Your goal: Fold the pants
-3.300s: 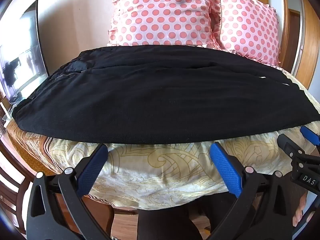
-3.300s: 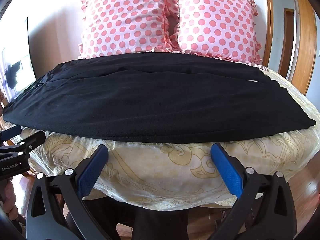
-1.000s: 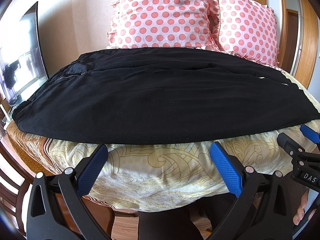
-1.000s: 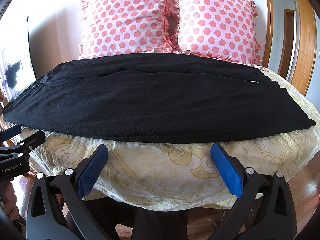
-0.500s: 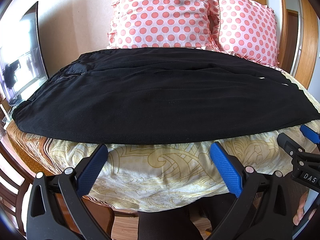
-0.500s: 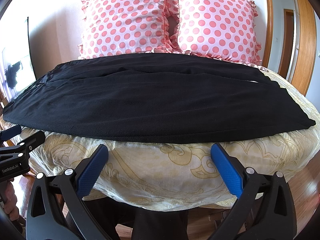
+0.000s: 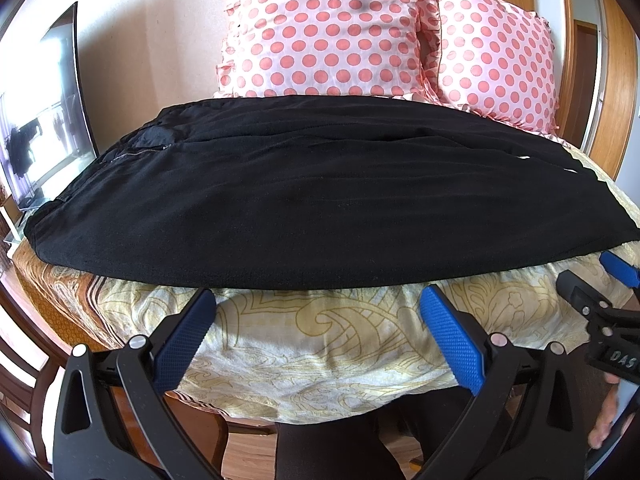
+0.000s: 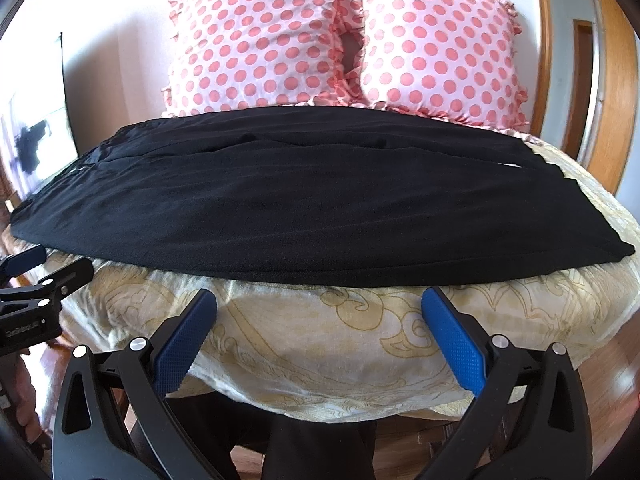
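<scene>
Black pants (image 7: 320, 208) spread flat lengthwise, left claw (image 7: 316, 320) and right claw (image 8: 320, 320) wide, empty

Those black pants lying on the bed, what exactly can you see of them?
The black pants lie spread flat across the bed's yellow patterned cover, running sideways, waist at the left and leg ends at the right. The cloth looks soft, matte and knit-like, with shallow creases. A zipper line and a shinier patch show near the waist. The two legs lie side by side, a long seam-like gap between them. Their far edge reaches the pink dotted pillows. Neither gripper touches them.
</scene>
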Motion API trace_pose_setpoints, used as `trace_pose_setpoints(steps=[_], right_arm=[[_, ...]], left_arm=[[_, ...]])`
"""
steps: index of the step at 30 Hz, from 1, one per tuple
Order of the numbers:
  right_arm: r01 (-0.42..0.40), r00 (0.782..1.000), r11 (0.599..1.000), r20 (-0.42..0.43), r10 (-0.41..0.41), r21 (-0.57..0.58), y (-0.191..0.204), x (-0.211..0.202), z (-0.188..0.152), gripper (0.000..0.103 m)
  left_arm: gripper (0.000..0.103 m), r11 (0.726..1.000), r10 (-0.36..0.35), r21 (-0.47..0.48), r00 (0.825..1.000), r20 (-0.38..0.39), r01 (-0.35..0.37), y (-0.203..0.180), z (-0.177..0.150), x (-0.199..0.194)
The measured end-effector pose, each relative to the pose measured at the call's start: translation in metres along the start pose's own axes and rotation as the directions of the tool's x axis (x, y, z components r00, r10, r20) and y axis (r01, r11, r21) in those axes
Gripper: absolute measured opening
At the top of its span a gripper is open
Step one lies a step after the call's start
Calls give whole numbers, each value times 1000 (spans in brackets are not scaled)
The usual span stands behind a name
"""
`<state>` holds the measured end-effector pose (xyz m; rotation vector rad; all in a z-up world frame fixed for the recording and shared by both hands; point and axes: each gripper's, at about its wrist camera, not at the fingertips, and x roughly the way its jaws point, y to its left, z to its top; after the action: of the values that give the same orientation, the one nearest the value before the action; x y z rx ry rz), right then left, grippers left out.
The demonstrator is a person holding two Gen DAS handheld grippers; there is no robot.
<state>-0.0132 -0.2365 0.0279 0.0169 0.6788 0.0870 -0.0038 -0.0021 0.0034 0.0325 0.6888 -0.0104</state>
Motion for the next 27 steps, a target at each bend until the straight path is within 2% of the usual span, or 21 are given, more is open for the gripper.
trace_pose_setpoints(steps=[4,8,11,14,17,21,23,27], right_arm=[[-26,999,998,22,25,52,-30,-17,20,102],[35,996,989,71,-45,142,-86,-35,64,102],[95,992,973,57,-109,211,-135,-23,109,102],[182,982,953,9,-189,243,-179,13,156,102],[303,953,912,-62,-297,278,-227,59,195,99],[413,911,843,-162,-380,344,-287,127,239,90],[467,884,806,-218,-413,364,-311,159,251,85],[538,840,736,-331,-429,410,-351,215,258,74]], left_arm=[[101,1000,-20,-18,1000,-15,20,5,4,-2],[101,994,-70,-82,997,23,72,25,22,-11],[101,995,-26,-99,997,68,33,33,44,-14],[101,995,47,-87,993,106,-37,34,65,-9],[101,995,56,-83,992,111,-47,36,83,1],[101,994,13,-107,995,102,-2,41,107,18],[101,991,4,-132,995,99,9,47,119,29],[101,984,-2,-176,997,81,16,56,132,48]])
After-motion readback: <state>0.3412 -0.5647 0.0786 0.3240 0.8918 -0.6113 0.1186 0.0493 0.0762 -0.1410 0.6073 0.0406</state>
